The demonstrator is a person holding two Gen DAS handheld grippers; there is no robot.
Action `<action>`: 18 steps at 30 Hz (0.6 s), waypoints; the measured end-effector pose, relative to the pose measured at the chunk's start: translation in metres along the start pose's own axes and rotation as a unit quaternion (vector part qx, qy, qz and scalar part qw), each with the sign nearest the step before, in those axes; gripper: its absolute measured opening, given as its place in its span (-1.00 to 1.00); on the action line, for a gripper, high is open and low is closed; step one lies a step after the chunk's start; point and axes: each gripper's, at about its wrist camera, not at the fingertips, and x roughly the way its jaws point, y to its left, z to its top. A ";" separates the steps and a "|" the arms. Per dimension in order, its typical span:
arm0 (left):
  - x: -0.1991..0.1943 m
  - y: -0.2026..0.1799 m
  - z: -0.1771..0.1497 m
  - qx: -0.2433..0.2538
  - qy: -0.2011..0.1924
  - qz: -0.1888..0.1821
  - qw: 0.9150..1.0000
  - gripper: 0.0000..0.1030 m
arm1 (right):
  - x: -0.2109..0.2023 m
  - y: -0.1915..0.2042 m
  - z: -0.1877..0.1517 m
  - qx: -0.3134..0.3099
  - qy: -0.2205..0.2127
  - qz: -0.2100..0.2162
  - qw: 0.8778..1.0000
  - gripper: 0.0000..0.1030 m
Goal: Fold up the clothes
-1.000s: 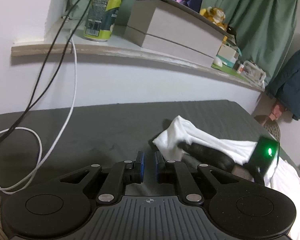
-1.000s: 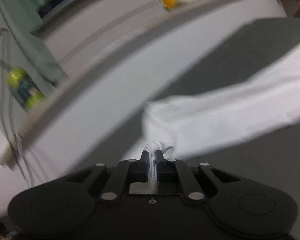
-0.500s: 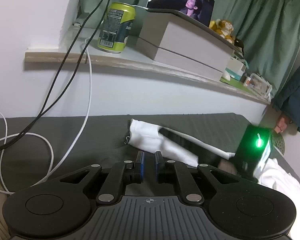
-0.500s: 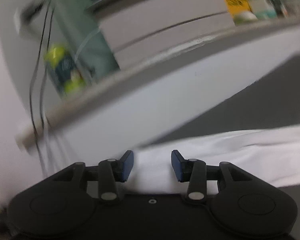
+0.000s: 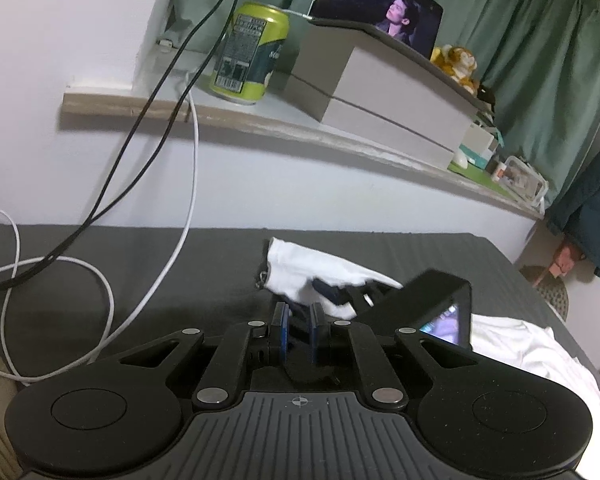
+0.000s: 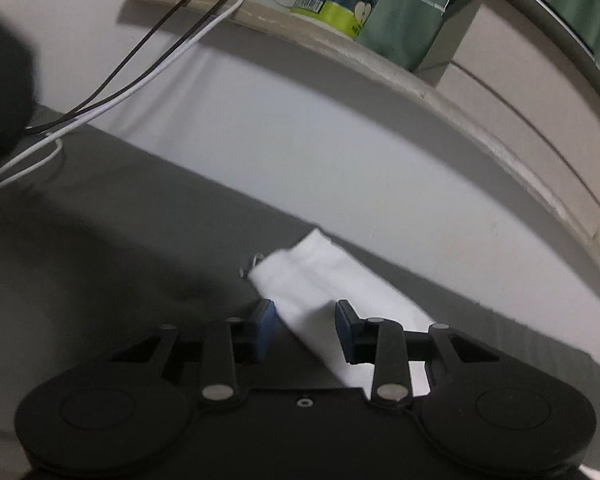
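A white garment [image 5: 312, 268] lies on the dark grey bed sheet [image 5: 180, 264], stretched from its narrow end near the wall toward the right, where more white cloth [image 5: 532, 356] bunches. My right gripper [image 6: 306, 318] is open, its jaws on either side of the garment's narrow end [image 6: 316, 276], holding nothing. It also shows in the left wrist view [image 5: 340, 286] just over the cloth. My left gripper [image 5: 298, 314] hovers above the sheet just short of the cloth, jaws a narrow gap apart and empty.
A wall shelf [image 5: 260, 120] carries a green can [image 5: 248, 52], grey boxes [image 5: 380, 96] with a laptop on top, and small items. Black and white cables [image 5: 168, 152] hang from it onto the sheet at left. Green curtains [image 5: 540, 60] and a dark jacket [image 5: 592, 208] are at right.
My right gripper let go of the white cloth, opened, and swung left; it now straddles the narrow end. The cloth was dragged left along the sheet. The left gripper stayed in place.
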 end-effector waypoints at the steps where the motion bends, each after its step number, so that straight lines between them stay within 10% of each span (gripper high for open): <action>1: 0.000 0.001 0.000 0.000 0.001 0.001 1.000 -0.84 | 0.004 -0.001 0.002 0.006 0.004 -0.003 1.000 -0.48; 3: 0.001 0.002 0.000 -0.003 0.003 0.001 1.000 -0.84 | 0.011 -0.003 0.006 0.019 0.010 -0.010 1.000 -0.88; 9: -0.018 0.011 0.009 -0.026 -0.052 0.006 0.998 -0.84 | -0.019 -0.055 0.006 0.265 -0.046 0.080 0.960 -0.88; 13: -0.021 0.015 0.010 -0.037 -0.058 0.018 0.997 -0.84 | -0.016 -0.041 -0.001 0.283 0.000 0.116 0.952 -0.88; 18: -0.017 0.012 0.009 -0.028 -0.050 0.020 0.998 -0.84 | -0.011 -0.055 -0.022 0.388 0.026 0.156 0.908 -0.53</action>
